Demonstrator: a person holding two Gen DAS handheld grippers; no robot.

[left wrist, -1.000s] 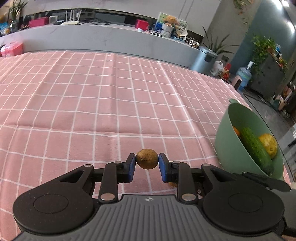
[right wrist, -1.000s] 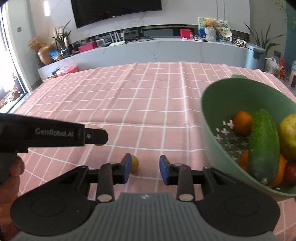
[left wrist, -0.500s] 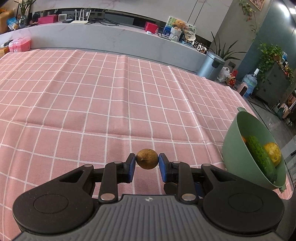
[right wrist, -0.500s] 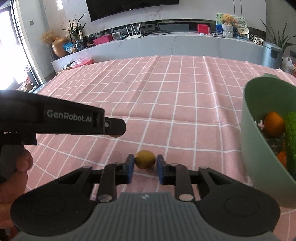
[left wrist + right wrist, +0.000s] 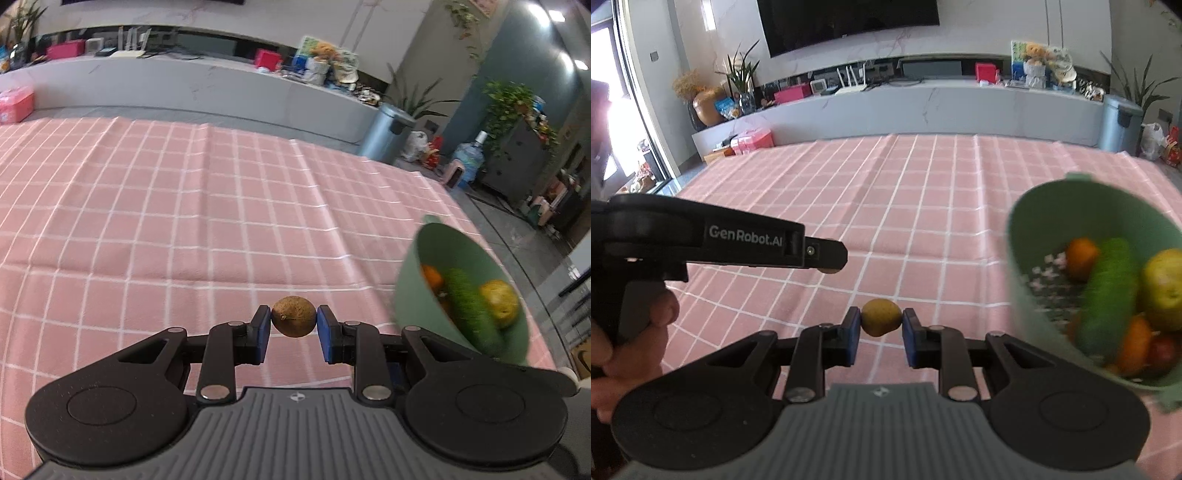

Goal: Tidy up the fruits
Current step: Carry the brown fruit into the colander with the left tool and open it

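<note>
My left gripper (image 5: 294, 329) is shut on a small brown round fruit (image 5: 294, 321), held above the pink checked tablecloth (image 5: 184, 221). My right gripper (image 5: 879, 328) is shut on a small yellow-green fruit (image 5: 881, 317), also lifted off the cloth. A green colander bowl (image 5: 1027, 280) stands to the right of both grippers. It holds a cucumber (image 5: 1108, 295), oranges (image 5: 1080, 256), a yellow pear-like fruit (image 5: 1163, 288) and a red fruit (image 5: 1161, 350). In the left wrist view the same bowl (image 5: 410, 295) shows at the right. The left gripper's body (image 5: 738, 240) and the hand on it (image 5: 646, 332) appear at the left of the right wrist view.
The table's right edge (image 5: 480, 229) runs close behind the bowl, with floor beyond. A long grey counter (image 5: 923, 107) with clutter lies past the far table edge. A metal bin (image 5: 388, 133) and a water bottle (image 5: 469, 158) stand on the floor at the right.
The right gripper closed on the yellow-green fruit on the cloth and lifted it. The left gripper rose with its brown fruit. The bowl has shifted in both views as the hands moved.
</note>
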